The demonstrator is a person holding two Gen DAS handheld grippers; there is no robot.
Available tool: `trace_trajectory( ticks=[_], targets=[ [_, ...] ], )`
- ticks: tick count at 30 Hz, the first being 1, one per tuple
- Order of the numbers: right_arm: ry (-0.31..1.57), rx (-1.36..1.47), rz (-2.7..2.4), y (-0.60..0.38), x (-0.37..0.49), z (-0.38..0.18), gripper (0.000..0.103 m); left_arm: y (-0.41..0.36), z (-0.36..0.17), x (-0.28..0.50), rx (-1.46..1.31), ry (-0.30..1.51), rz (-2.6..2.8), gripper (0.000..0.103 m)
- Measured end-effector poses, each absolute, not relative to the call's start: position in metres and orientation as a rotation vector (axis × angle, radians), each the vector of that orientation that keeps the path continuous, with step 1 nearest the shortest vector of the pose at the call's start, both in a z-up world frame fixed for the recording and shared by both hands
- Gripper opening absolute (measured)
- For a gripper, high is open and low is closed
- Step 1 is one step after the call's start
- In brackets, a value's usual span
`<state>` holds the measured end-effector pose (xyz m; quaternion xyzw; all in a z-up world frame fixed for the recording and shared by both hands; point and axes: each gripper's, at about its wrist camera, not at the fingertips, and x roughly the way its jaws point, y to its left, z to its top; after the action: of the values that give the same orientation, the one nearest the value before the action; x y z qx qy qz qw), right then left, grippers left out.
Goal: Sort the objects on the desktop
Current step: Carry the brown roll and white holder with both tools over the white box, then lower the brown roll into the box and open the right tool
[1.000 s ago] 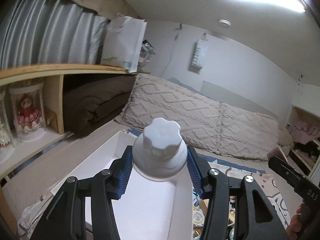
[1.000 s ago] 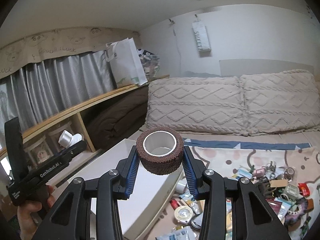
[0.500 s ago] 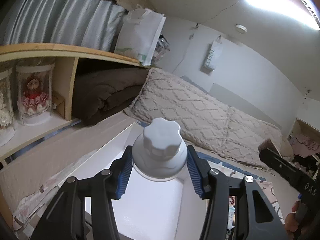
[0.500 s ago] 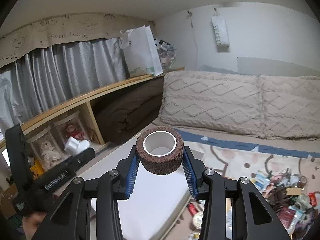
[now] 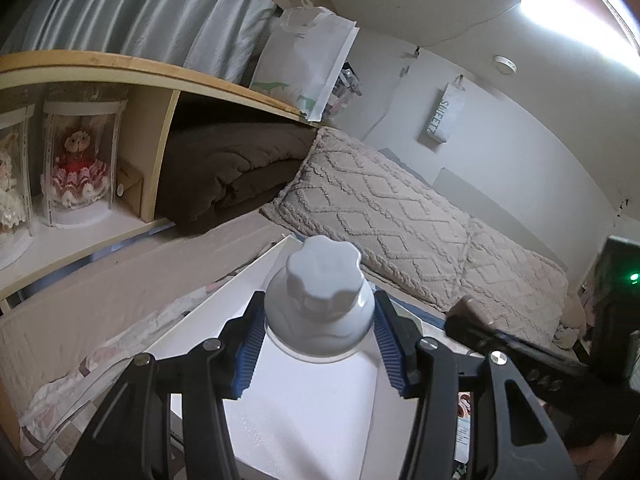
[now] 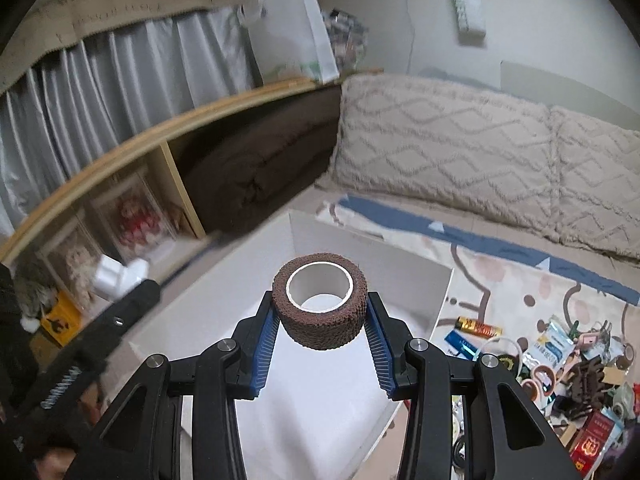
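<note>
The white bottle with the scalloped cap (image 5: 320, 304) is pinched between the blue pads of the left gripper (image 5: 320, 334), fingers snug on both sides of its shoulder, held up over the open white box (image 5: 304, 408). Over on the right, the brown bandage roll (image 6: 320, 306) – white core facing up – is squeezed the same way in the right gripper (image 6: 320, 330), and it hangs above the same white box, near the box's far wall.

Right of the box there's a heap of small stuff (image 6: 560, 364) spread on the patterned bed sheet (image 6: 512, 276) – packets, a battery, clips, too jumbled to name all of it. Far side has the beige knit pillows (image 5: 400, 216). To the left is a wooden shelf (image 5: 160, 76) with a folded brown blanket (image 5: 228, 176) and a doll in a red dress (image 5: 78, 172) in a clear case, a white paper bag (image 5: 304, 52) on top, grey curtains (image 5: 132, 8) behind
</note>
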<state>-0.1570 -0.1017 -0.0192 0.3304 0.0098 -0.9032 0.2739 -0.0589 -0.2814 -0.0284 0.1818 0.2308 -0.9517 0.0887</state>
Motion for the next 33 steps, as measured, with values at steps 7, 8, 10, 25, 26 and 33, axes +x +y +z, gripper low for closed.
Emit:
trace_trajectory(
  ticks=[7,8,10,25,26,33],
  targets=[
    [0.151,1.050,-2.379,-0.124,-0.172,-0.066,0.043,-0.286,-0.043,-0.073,0.611,0.694,-2.810,0.052],
    [0.177,1.077,-2.369,-0.127,-0.174,-0.072,0.043,-0.286,-0.045,-0.074,0.619,0.696,-2.808,0.052],
    [0.256,1.129,-2.355,-0.135,-0.176,-0.087,0.043,-0.286,-0.050,-0.078,0.640,0.685,-2.798,0.052],
    [0.432,1.244,-2.242,-0.156,-0.176,-0.128,0.043,-0.275,-0.069,-0.105,0.766,0.539,-2.775,0.052],
    [0.436,1.254,-2.235,-0.157,-0.176,-0.130,0.043,-0.274,-0.071,-0.107,0.777,0.528,-2.775,0.052],
    [0.438,1.256,-2.210,-0.158,-0.175,-0.134,0.043,-0.271,-0.080,-0.113,0.837,0.490,-2.772,0.052]
  ],
)
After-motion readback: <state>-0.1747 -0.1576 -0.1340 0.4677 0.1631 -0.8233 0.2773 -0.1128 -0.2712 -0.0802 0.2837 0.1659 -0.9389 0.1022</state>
